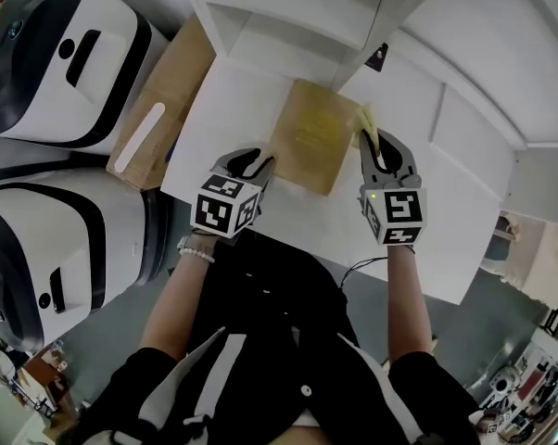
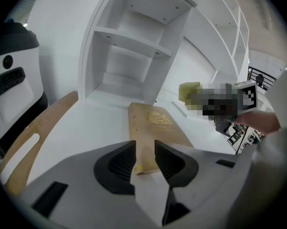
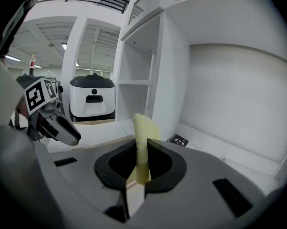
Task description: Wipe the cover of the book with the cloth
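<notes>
My left gripper [image 2: 144,151] hangs at the near corner of the tan book [image 1: 311,137]. Its jaws stand well apart, and the corner shows in the gap with neither pad pressing on it. The book lies flat on the white table [image 1: 228,100] in front of the white shelves [image 1: 288,17]. My right gripper [image 3: 142,151] is clamped on a yellow cloth [image 3: 143,128], held just beside the book's right edge.

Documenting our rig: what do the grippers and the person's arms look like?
The left claw and right claw are grey shells with black ribbed pads; each carries a cube of black-and-white square markers. Forearms bare; beaded bracelet on the left wrist.
</notes>
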{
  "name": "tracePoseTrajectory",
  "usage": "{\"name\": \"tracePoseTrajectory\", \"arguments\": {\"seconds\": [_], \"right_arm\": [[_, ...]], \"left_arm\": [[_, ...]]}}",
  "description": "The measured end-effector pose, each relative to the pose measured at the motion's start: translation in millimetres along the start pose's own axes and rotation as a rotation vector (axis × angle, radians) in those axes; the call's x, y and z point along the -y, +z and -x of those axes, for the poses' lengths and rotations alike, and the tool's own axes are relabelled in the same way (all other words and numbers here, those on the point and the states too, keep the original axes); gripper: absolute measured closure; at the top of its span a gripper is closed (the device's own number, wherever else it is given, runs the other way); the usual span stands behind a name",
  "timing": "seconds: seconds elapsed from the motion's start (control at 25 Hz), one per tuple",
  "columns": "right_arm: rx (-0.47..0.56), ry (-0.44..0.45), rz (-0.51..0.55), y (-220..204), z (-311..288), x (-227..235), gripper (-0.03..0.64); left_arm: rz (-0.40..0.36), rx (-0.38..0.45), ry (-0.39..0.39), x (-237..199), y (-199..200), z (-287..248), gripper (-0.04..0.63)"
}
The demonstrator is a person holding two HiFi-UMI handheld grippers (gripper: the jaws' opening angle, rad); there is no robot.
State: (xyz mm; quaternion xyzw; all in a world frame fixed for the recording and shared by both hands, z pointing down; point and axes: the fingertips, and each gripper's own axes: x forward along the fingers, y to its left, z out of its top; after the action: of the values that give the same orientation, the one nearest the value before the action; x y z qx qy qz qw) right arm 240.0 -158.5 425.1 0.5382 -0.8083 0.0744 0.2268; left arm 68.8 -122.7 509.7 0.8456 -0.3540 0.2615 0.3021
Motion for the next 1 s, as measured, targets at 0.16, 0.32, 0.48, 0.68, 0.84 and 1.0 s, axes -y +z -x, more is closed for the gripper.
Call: {"name": "tracePoseTrajectory", "arguments": {"seconds": [0.16, 0.32, 0.48, 0.68, 0.84, 1.0], "right_arm": [[-0.025, 0.009, 0.072, -1.7, -16.7, 7.4, 0.580], [-0.061, 0.013, 0.104, -6.3, -30.9, 14.5, 0.580], [-0.063, -0.010, 0.101, -9.1, -47.1, 26.4, 0.580], [-0.114, -0.017, 0.135, -22.0, -64.5, 33.6, 0.580], [-0.163, -0.015, 0.145, -38.6, -77.3, 35.8, 0.580], [-0.217, 0.002, 0.149, -55.9, -87.6, 32.0, 0.580]], "left_arm": [[0.027, -0.025, 0.007, -1.7, -4.5, -11.0, 0.466], [0.071, -0.038, 0.008, -4.8, -8.5, -18.2, 0.459], [0.098, -0.042, 0.005, -7.2, -10.4, -22.1, 0.459], [0.074, -0.055, 0.017, -9.5, -13.0, -24.8, 0.459], [0.080, -0.059, 0.004, -9.6, -13.5, -25.4, 0.459], [0.077, -0.056, -0.010, -10.1, -14.4, -26.5, 0.460]]}}
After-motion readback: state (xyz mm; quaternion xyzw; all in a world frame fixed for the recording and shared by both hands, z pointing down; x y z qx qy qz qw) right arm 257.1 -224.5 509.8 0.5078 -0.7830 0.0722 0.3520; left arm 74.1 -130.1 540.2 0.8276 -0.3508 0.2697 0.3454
